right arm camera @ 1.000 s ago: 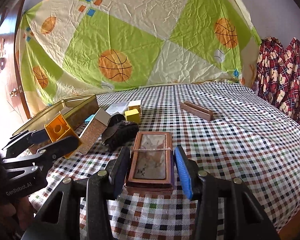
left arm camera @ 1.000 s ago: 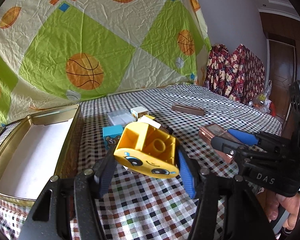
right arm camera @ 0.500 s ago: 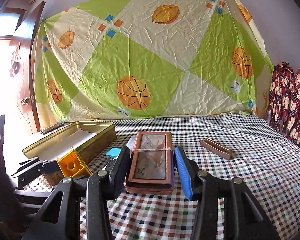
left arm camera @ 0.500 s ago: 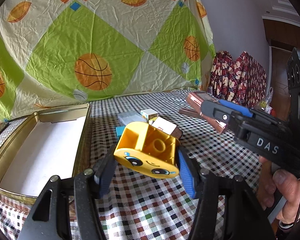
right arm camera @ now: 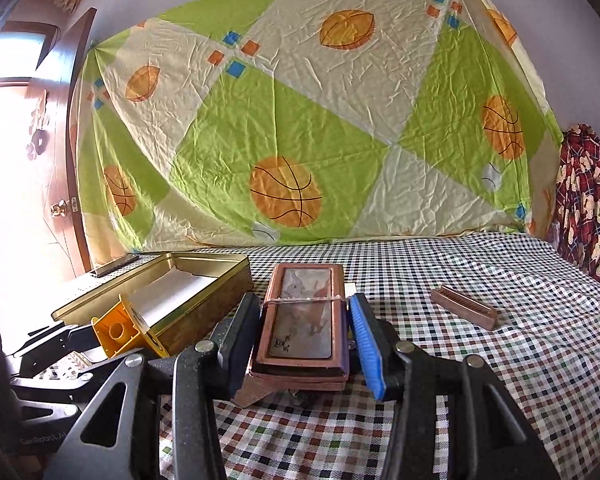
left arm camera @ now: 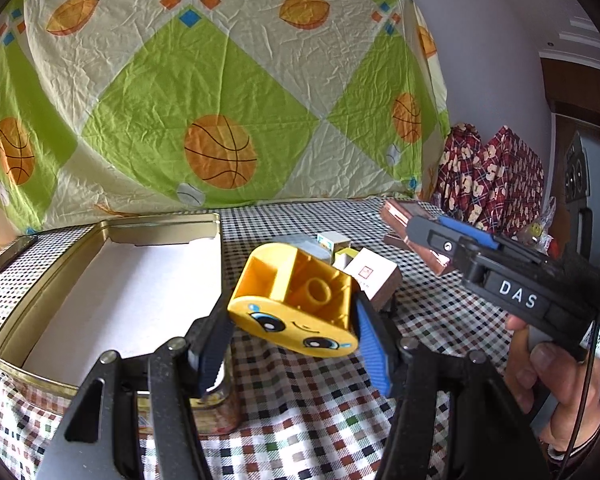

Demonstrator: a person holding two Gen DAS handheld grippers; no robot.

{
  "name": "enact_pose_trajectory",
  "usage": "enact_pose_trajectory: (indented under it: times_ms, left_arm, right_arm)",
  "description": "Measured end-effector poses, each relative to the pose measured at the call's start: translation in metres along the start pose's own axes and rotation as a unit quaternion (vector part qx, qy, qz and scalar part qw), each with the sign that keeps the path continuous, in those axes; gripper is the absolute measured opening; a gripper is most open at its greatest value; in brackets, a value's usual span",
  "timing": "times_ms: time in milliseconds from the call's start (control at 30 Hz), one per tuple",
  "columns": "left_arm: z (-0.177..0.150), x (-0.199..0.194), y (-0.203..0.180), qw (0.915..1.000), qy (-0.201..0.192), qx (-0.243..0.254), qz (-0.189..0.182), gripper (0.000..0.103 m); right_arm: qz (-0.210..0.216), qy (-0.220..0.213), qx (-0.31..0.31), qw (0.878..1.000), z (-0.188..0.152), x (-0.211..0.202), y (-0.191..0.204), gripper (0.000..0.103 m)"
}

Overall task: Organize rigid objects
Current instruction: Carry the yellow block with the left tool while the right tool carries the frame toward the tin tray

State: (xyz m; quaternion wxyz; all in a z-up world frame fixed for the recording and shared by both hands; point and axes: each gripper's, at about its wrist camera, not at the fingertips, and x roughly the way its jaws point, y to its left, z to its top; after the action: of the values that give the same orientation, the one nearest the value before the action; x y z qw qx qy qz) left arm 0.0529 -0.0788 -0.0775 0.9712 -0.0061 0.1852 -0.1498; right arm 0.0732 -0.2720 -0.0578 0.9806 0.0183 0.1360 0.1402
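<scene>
The left claw (left arm camera: 292, 344) pinches a yellow toy block (left arm camera: 296, 300) by its two side walls, clear of the checked cloth (left arm camera: 340, 420) and just beside the near right corner of the open tin (left arm camera: 112, 280). The block is hollow moulded plastic with a stud inside and a printed face on the near wall. It looks light and stiff, and its smooth glossy sides could slip or twist if the squeeze is slack. The flat parallel walls are the right place to hold it, as now, not the rounded face end.

The right claw (right arm camera: 304, 344) pinches a flat copper-brown case (right arm camera: 304, 320) across its narrow width, near the middle where a thin string (right arm camera: 304, 300) wraps round it. It hangs above the cloth, to the right of the tin. The case seems to be two or three thin layers stacked, so it probably weighs more than the block, and the layers may slide if the string loosens. Gripping both long edges at the string keeps the stack together.

A brown bar (right arm camera: 464, 308) lies on the cloth well to the right. A small white box (left arm camera: 370, 276) and other small blocks sit behind the yellow one. All look rigid and easy to set flat in the tin.
</scene>
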Motion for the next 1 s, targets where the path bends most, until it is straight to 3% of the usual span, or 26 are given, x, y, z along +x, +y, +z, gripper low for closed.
enact_pose_trajectory:
  times_ms: [1000]
  left_arm:
    - [0.002,-0.018,0.059,0.9964,-0.019,-0.056,0.061,0.058]
  right_arm:
    - [0.046,-0.008,-0.034,0.998,-0.005,0.004,0.052,0.049]
